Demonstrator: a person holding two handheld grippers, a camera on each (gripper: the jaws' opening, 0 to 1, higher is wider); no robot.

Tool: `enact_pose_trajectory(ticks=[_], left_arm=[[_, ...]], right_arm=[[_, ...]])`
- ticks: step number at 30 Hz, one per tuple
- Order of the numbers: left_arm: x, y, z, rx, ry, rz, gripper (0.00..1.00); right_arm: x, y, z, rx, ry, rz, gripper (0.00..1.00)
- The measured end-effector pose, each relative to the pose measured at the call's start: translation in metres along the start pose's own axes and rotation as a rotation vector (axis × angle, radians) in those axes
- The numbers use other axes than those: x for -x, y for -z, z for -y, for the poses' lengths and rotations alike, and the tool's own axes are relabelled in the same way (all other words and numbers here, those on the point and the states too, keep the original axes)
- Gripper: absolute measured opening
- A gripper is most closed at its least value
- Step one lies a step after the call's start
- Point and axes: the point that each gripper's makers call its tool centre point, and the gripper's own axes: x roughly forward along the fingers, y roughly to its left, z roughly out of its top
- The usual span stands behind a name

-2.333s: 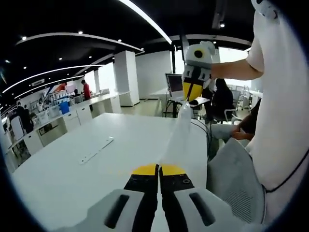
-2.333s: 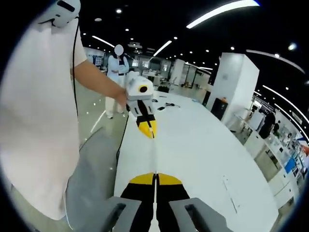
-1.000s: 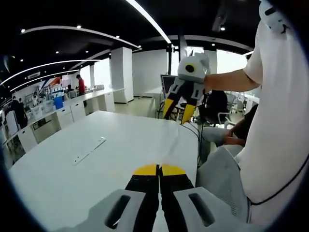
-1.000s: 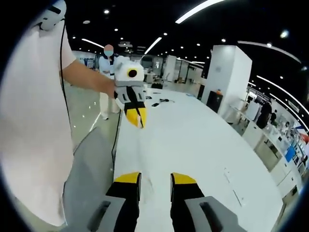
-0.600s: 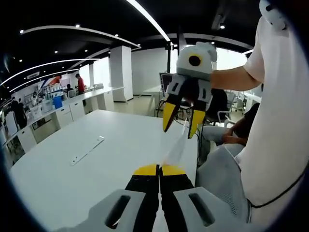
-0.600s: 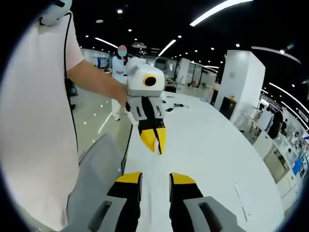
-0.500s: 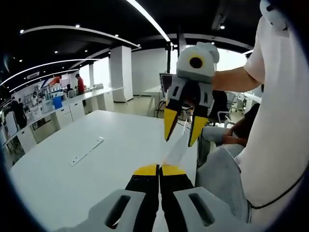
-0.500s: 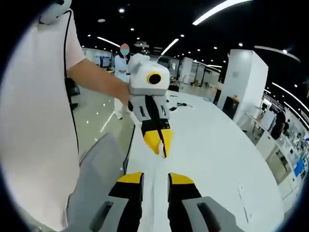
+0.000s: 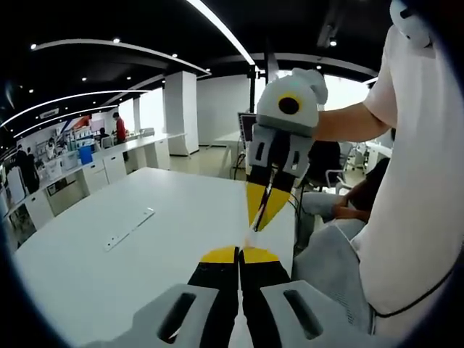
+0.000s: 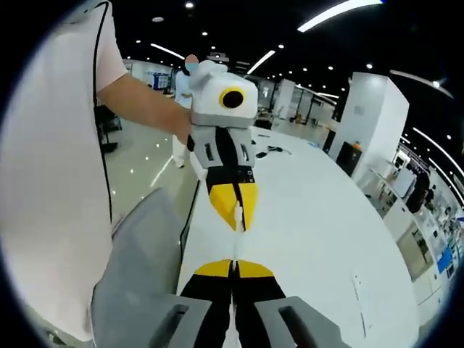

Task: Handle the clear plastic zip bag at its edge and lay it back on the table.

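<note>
White tabletop (image 9: 145, 239) stretches across an open office with ceiling strip lights; a flat strip (image 9: 128, 228) lies on it at my left. From the left gripper view, my left gripper (image 9: 239, 255) has its jaws pressed together, apparently on the clear plastic zip bag (image 9: 261, 235), whose film I can barely make out against the table. My right gripper (image 9: 261, 217) points down at it, jaws nearly closed on the bag's far edge. From the right gripper view, the right gripper (image 10: 233, 267) looks closed, the left gripper (image 10: 236, 217) opposite; the bag is too transparent to trace.
</note>
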Motion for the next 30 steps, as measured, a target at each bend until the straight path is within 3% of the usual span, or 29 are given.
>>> enact_pose_trajectory(ticks=[12, 16, 30], left_arm=[[0.002, -0.002, 0.005, -0.026, 0.0, 0.039, 0.0], [0.005, -0.007, 0.006, -0.027, 0.007, 0.055, 0.07], [0.017, -0.017, 0.011, -0.065, 0.02, 0.063, 0.03]], right_arm=[[0.002, 0.0, -0.005, -0.001, -0.035, -0.005, 0.0], [0.002, 0.003, -0.007, -0.003, -0.045, -0.014, 0.0], [0.007, 0.005, -0.011, -0.008, -0.054, -0.01, 0.0]])
